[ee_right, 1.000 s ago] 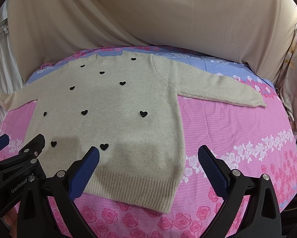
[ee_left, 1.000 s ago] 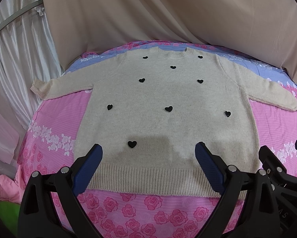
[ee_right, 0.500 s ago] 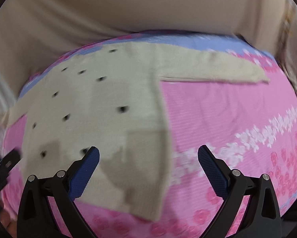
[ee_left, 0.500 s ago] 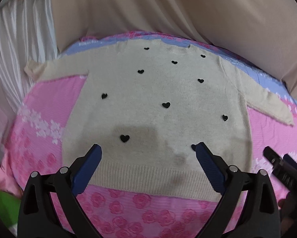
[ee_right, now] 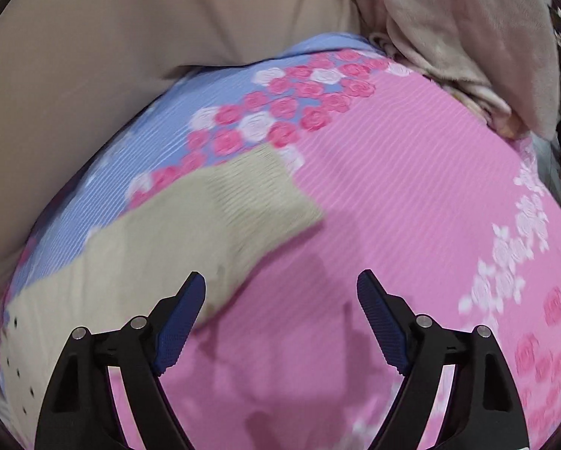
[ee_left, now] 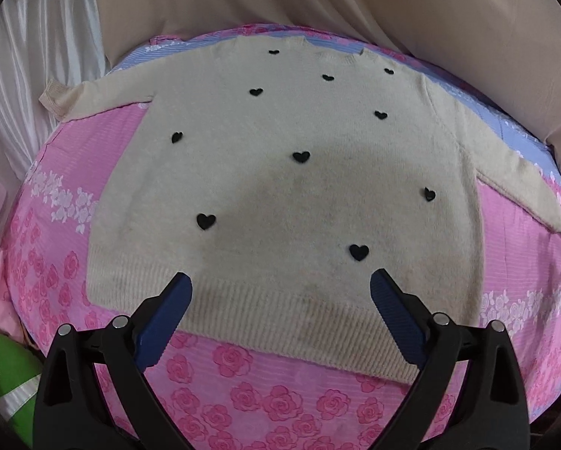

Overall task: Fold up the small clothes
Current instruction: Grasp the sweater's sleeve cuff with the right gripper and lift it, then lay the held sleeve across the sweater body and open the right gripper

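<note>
A small cream knit sweater (ee_left: 287, 187) with black hearts lies flat, front up, on a pink floral bed sheet (ee_left: 243, 382), both sleeves spread out. My left gripper (ee_left: 280, 292) is open and empty, hovering above the ribbed hem. In the right wrist view the sweater's right sleeve (ee_right: 190, 232) runs from lower left to its ribbed cuff (ee_right: 269, 191) at the middle. My right gripper (ee_right: 280, 292) is open and empty just above the sheet (ee_right: 392, 206), its left finger over the sleeve's lower edge.
Beige draped fabric (ee_left: 317, 7) hangs behind the bed. White curtain (ee_left: 36, 56) is at the left. A green item (ee_left: 6, 375) sits at the lower left. A beige blanket pile (ee_right: 467, 48) lies at the bed's far right.
My right gripper has swung right and forward, from over the sweater's body to the right sleeve near the cuff. My left gripper has moved forward slightly over the hem.
</note>
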A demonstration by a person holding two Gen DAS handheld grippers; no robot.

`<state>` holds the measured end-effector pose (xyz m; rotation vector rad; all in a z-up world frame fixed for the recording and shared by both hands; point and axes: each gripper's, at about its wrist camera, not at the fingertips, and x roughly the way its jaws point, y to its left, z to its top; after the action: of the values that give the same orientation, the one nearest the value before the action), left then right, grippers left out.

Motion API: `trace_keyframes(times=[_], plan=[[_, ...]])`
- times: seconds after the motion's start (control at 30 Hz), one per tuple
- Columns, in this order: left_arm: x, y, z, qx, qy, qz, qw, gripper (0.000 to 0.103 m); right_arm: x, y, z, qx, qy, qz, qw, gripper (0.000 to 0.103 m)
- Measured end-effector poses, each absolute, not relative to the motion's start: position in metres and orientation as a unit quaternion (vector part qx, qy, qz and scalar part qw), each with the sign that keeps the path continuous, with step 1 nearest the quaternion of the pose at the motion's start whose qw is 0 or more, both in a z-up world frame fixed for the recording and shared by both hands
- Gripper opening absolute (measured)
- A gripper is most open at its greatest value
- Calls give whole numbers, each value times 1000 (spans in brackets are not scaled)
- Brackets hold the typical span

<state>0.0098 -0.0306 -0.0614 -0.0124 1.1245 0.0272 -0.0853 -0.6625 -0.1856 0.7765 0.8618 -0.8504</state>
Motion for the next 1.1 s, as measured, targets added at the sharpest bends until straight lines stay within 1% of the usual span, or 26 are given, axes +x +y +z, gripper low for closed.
trace_keyframes(times=[0.03,0.07,0.1,0.13,0.17,0.2,0.27,0.43,0.57,0.67,0.73,0.83,0.93,1.1], plan=[[9,-35,-63,-3,534,13,845,94,-84,-674,-192,370,391,-388,748,78],[8,-39,-64,1,535,13,845,94,-83,-682,-198,385,387,-384,745,70],[8,-42,-66,3,536,13,844,94,-81,-686,-199,386,380,-388,746,68],[8,-44,-67,4,538,12,843,94,-80,-687,-197,382,367,-387,755,63],[8,-46,-68,4,539,10,842,94,-77,-689,-197,390,364,-373,759,37],[8,-49,-69,7,540,8,841,94,-72,-691,-199,407,365,-357,757,9],[8,-52,-70,10,541,3,841,94,-70,-687,-192,426,346,-341,763,8],[10,-50,-65,9,534,-11,845,94,-42,-638,-112,402,282,-266,829,7],[15,-37,-61,-1,529,-20,848,94,14,-564,-31,372,246,-155,881,7],[18,-22,-57,-16,525,-22,851,94,60,-491,10,351,240,-71,902,7],[20,-9,-55,-25,521,-21,853,94,91,-445,23,346,246,-22,905,7],[23,16,-54,-42,517,-13,855,94,143,-368,26,332,270,44,903,7],[25,43,-57,-58,516,1,854,94,192,-291,9,314,308,88,894,7],[28,89,-65,-73,518,29,852,94,256,-179,-53,274,383,115,875,7]])
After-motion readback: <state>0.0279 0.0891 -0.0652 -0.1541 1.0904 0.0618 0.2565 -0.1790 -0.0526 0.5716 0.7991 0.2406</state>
